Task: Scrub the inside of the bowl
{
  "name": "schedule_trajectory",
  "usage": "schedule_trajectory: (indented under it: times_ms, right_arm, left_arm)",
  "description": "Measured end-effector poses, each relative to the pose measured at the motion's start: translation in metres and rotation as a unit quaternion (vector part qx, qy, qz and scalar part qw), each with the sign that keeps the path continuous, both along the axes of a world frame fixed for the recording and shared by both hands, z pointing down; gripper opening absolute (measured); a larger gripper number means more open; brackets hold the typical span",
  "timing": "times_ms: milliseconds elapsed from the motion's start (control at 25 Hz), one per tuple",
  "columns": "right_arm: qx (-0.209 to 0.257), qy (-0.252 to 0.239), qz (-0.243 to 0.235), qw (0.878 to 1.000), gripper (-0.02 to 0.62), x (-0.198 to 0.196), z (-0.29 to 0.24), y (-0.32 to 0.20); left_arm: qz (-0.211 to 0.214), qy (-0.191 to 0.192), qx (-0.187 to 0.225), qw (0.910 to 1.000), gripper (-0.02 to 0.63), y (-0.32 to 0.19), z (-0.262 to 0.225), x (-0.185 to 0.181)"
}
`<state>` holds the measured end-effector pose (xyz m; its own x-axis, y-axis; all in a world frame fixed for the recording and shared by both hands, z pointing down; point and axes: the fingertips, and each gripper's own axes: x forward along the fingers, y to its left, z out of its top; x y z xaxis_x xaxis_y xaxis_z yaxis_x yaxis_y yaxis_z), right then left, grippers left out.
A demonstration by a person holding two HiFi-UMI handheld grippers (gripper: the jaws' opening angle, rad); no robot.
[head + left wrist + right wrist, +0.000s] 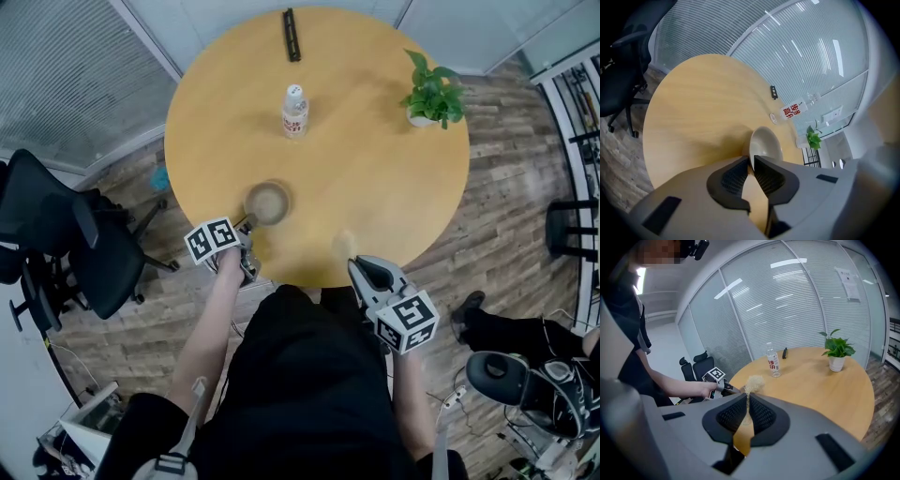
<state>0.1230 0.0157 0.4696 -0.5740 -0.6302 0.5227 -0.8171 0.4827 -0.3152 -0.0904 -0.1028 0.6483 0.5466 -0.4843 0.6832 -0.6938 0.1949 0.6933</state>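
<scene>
Off-white round glazed bowl (267,202) is set near front edge of round light-wood tabletop (375,169). Rim is pinched by left tongs (752,159), probably for steadying. Tan fibrous scrub pad (753,382) is clamped in right tongs (746,397), clear of bowl. Rim grip is shown only in left gripper view; pad-to-bowl gap only in head view.

The round table (375,187) is honey yellow. On the table, the bowl (268,202) is pale cream. The bottle (294,112) is clear, with red letters on a white label (793,110). The plant (433,86) is green in a white pot (421,117). Over the table, the scrubber (753,382) is straw-coloured. Beside the table, the chair (56,234) is black.
</scene>
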Motion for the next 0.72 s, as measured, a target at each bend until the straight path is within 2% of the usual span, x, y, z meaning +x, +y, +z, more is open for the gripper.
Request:
schedule_trajectory:
  times_ms: [160, 320, 520, 720]
  right_arm:
    - [0.002, 0.000, -0.003, 1.000, 0.028, 0.000, -0.001, 0.000]
    - [0.005, 0.001, -0.007, 1.000, 0.028, -0.003, -0.003, 0.003]
    - [0.008, 0.001, -0.031, 0.999, 0.028, -0.015, -0.003, 0.008]
    - [0.017, 0.003, -0.077, 0.997, 0.028, -0.046, -0.005, 0.010]
  left_arm:
    - [0.018, -0.018, -0.004, 0.9997, 0.023, -0.002, 0.002, -0.001]
    - [0.034, -0.031, 0.002, 0.9989, 0.020, 0.003, -0.002, -0.001]
    - [0.060, -0.044, 0.031, 0.9968, 0.018, 0.013, -0.022, 0.008]
    - [0.092, -0.047, 0.067, 0.9924, 0.017, 0.030, -0.055, 0.019]
